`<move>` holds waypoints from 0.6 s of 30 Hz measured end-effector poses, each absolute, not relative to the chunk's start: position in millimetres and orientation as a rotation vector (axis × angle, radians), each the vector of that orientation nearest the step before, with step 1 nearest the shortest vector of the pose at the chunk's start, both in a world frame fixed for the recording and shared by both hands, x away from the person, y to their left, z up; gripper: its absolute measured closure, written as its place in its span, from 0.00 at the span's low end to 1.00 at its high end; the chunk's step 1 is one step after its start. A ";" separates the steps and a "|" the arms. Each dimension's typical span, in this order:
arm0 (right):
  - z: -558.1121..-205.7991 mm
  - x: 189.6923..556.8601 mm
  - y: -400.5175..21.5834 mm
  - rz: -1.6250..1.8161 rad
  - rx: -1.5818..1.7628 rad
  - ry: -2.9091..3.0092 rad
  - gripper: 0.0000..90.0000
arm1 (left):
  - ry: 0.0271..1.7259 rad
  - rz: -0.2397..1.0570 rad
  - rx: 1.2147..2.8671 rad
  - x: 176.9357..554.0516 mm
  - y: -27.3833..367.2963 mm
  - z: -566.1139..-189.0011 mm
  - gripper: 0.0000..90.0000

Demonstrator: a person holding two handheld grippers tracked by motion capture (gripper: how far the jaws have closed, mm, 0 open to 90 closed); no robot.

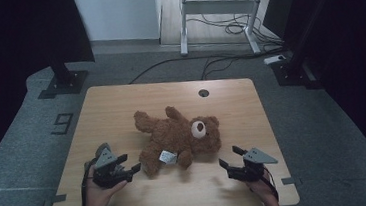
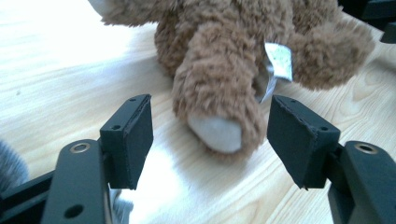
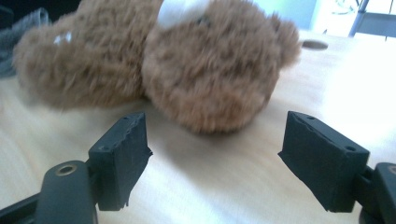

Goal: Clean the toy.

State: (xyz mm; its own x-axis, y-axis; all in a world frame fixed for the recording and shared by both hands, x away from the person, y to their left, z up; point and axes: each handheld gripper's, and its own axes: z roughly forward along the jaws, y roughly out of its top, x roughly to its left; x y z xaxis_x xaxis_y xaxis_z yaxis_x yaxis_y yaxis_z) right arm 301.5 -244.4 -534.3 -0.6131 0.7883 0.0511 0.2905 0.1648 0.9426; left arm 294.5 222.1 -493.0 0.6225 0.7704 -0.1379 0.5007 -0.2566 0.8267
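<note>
A brown teddy bear (image 1: pixel 179 136) lies on its back in the middle of the wooden table (image 1: pixel 121 103), head toward the right, a white tag at its side. My left gripper (image 1: pixel 131 164) is open at the bear's near-left foot. In the left gripper view that foot (image 2: pixel 217 112), with its pale sole, lies just ahead of the two pads (image 2: pixel 135 135), apart from them. My right gripper (image 1: pixel 230 157) stands open just right of the bear's head. In the right gripper view the head (image 3: pixel 210 70) fills the space beyond the wide-apart jaws, which hold nothing.
A round cable hole (image 1: pixel 203 92) sits near the table's far edge. Bare wood surrounds the bear. Beyond the table stand a white desk frame (image 1: pixel 218 14), floor cables (image 1: pixel 207 60) and two dark stands (image 1: pixel 63 78).
</note>
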 end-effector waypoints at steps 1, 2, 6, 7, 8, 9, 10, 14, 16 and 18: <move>-536.6 298.1 -244.8 1.439 1.018 2.004 0.25 | 1.006 0.374 1.933 292.4 223.1 -494.3 0.36; -538.8 294.8 -245.1 1.427 1.020 2.018 0.25 | 1.003 0.376 1.944 290.7 224.2 -495.3 0.36; -547.9 282.2 -245.5 1.397 1.036 2.050 0.25 | 1.013 0.365 1.967 284.8 229.3 -501.9 0.36; -548.4 280.4 -245.4 1.384 1.040 2.065 0.25 | 1.014 0.366 1.972 283.2 230.0 -503.9 0.36; -548.5 278.9 -245.6 1.390 1.036 2.058 0.25 | 1.017 0.367 1.976 282.1 230.4 -505.8 0.36; -548.3 278.4 -245.8 1.392 1.041 2.052 0.26 | 1.019 0.366 1.981 281.6 230.5 -507.5 0.36; -548.4 278.9 -245.8 1.389 1.050 2.054 0.26 | 1.021 0.369 1.985 281.4 230.6 -508.7 0.37; -548.5 280.4 -244.4 1.369 1.058 2.055 0.26 | 1.025 0.370 1.990 283.2 231.1 -510.5 0.37; -548.5 280.2 -245.0 1.365 1.062 2.053 0.26 | 1.025 0.378 1.998 283.1 230.3 -511.2 0.37; -548.5 280.5 -245.6 1.361 1.066 2.050 0.26 | 1.021 0.384 2.009 282.4 229.3 -511.7 0.37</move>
State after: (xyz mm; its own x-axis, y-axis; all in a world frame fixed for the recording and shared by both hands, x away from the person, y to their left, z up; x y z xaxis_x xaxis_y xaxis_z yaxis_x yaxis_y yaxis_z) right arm 280.5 -245.6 -548.5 -0.5963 0.8016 0.0432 0.3512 0.2121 0.9120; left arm 282.4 229.3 -511.7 0.6230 0.7767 -0.0930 0.5231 -0.3253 0.7877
